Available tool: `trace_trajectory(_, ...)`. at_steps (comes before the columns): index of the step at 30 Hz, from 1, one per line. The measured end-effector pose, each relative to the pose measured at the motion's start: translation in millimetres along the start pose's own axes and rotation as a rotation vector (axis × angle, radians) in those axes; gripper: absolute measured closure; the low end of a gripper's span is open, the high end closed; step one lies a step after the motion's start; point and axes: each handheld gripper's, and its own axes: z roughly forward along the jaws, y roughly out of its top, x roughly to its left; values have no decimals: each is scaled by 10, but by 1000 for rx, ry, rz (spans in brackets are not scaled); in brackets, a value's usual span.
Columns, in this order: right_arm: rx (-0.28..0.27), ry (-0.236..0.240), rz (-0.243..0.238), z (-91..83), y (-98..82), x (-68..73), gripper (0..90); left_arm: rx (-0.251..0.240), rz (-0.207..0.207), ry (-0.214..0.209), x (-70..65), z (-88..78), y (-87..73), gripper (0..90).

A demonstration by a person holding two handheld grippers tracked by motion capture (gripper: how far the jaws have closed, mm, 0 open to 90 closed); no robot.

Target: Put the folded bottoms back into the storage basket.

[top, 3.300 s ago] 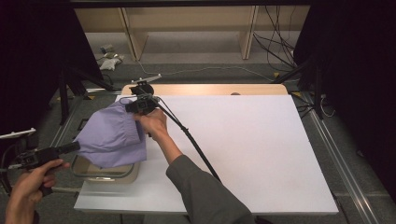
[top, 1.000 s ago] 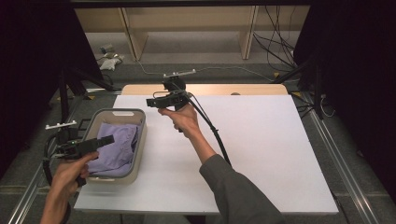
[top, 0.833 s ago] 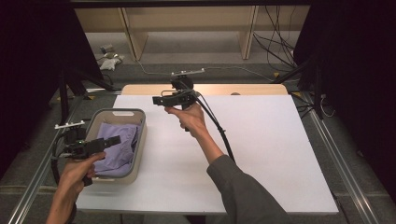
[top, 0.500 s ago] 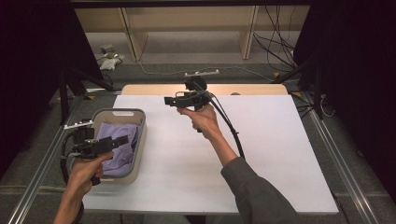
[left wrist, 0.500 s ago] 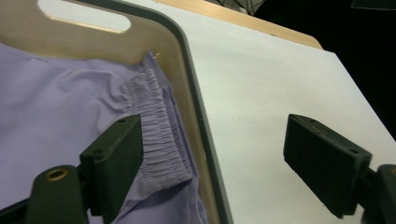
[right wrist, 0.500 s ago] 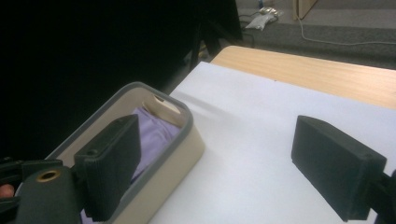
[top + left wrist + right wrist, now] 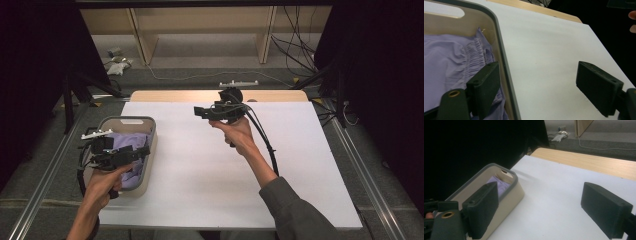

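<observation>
At the table's (image 7: 220,165) left edge sits a grey-rimmed bin (image 7: 148,150), taken as landmark. A lilac cloth (image 7: 131,172) lies inside it; about three seconds back the cloth was lifted above the bin between both grippers, and one second back it was already lying in it. Judgement: the putting-away step looks done, both hands now clear.

Left gripper (image 7: 141,152): above the bin's near right rim, jaws apart, nothing between them. In the left gripper view one jaw hangs over the cloth (image 7: 451,65) and the other over bare table beyond the rim (image 7: 502,62).

Right gripper (image 7: 198,111): held in the air well to the right of the bin, pointing back towards it, having drifted further right over the last second. Jaws apart and empty; the right gripper view looks past them at the bin (image 7: 510,192) with a patch of cloth (image 7: 499,183) showing.

Hard to make out:
- what garment the cloth is; a gathered, elastic-like band shows in the left gripper view
- the bin's near end, covered by the left hand (image 7: 102,185) and gripper
- whether any cloth hangs over the rim
</observation>
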Motion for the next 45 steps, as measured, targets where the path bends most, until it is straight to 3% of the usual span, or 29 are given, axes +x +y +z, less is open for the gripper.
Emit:
trace_trajectory(18, -68, -10, -8, -375, -296, -204, 60, -9, 71, -80, -259, 198, -121, 128)
trace_trajectory(30, -114, -3, -33, -667, -514, -232, 56, -35, 127, -101, -392, 278, -200, 127)
trace_trajectory(41, -136, -29, -94, -791, -713, -207, 61, -51, 159, -122, -454, 305, -249, 128)
trace_trajectory(45, -152, -20, -86, -830, -778, -214, 61, -62, 170, -129, -465, 312, -267, 128)
